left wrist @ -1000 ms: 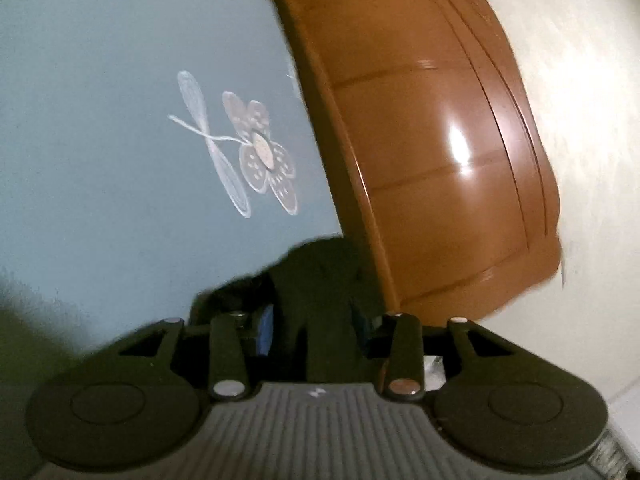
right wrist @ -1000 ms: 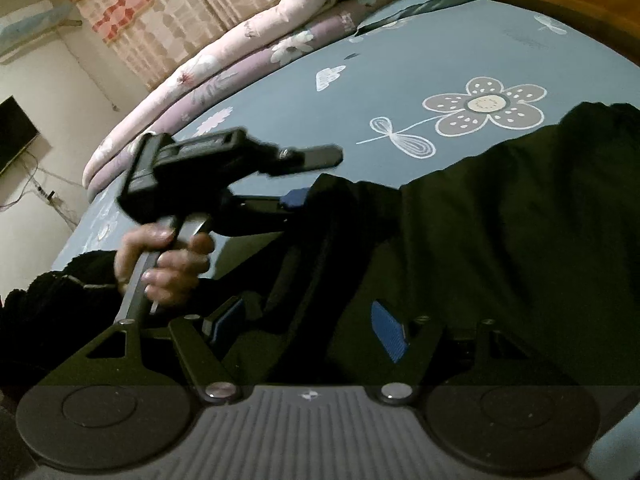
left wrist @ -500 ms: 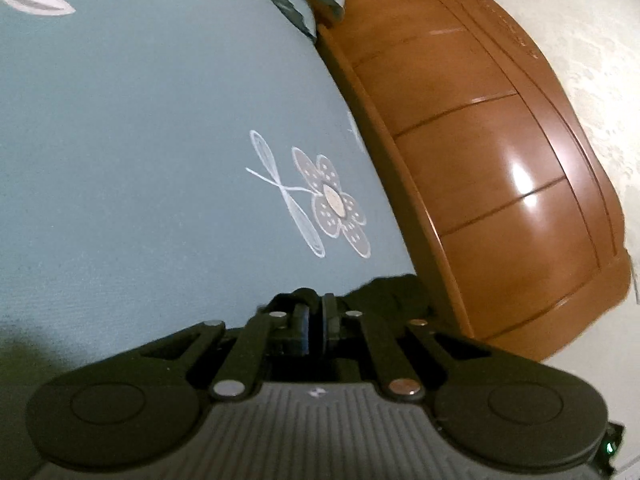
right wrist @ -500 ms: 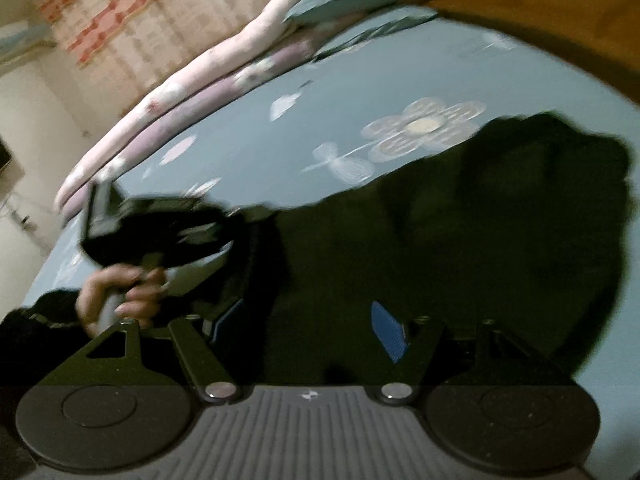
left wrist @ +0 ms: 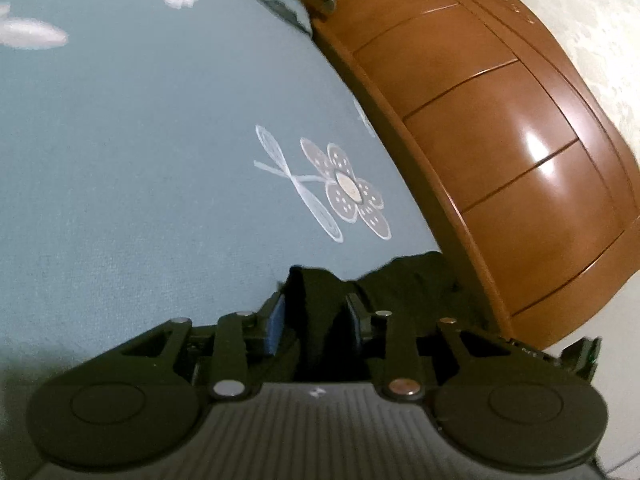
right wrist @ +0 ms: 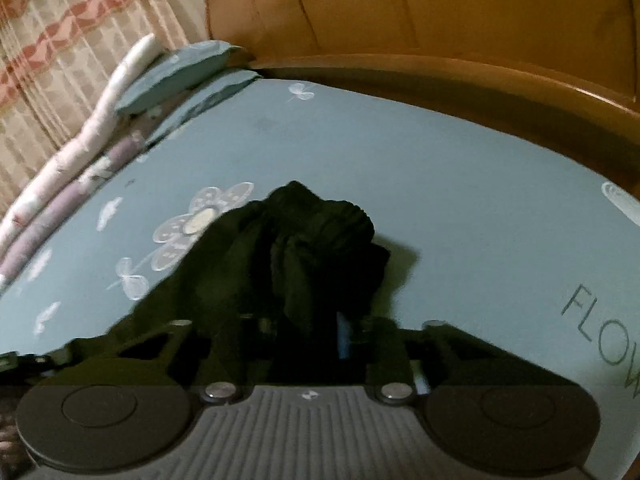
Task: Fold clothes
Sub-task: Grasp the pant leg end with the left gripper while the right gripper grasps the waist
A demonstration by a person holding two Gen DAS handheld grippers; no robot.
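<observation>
A black garment [right wrist: 304,240] lies bunched on the light blue flowered bed sheet [right wrist: 440,200]. In the right wrist view a crumpled end of it rises between the fingers of my right gripper [right wrist: 300,332]. The jaws are closing on that cloth, and only the right blue pad [right wrist: 342,336] shows. In the left wrist view a fold of the same black garment [left wrist: 416,284] stands between the blue pads of my left gripper [left wrist: 316,316] and fills the gap. Those jaws are opening slightly. The rest of the cloth lies beside the wooden headboard [left wrist: 500,160].
The wooden headboard [right wrist: 440,12] runs along the far edge of the bed. Blue pillows [right wrist: 176,72] and a rolled pale quilt [right wrist: 80,152] lie along the left side, with a patterned curtain [right wrist: 60,40] behind. The blue sheet [left wrist: 140,200] spreads wide on the left.
My right gripper swung along the garment toward the headboard and narrowed its jaws onto bunched cloth; the other gripper and hand left its view. My left jaws pinched together, then widened around a cloth fold.
</observation>
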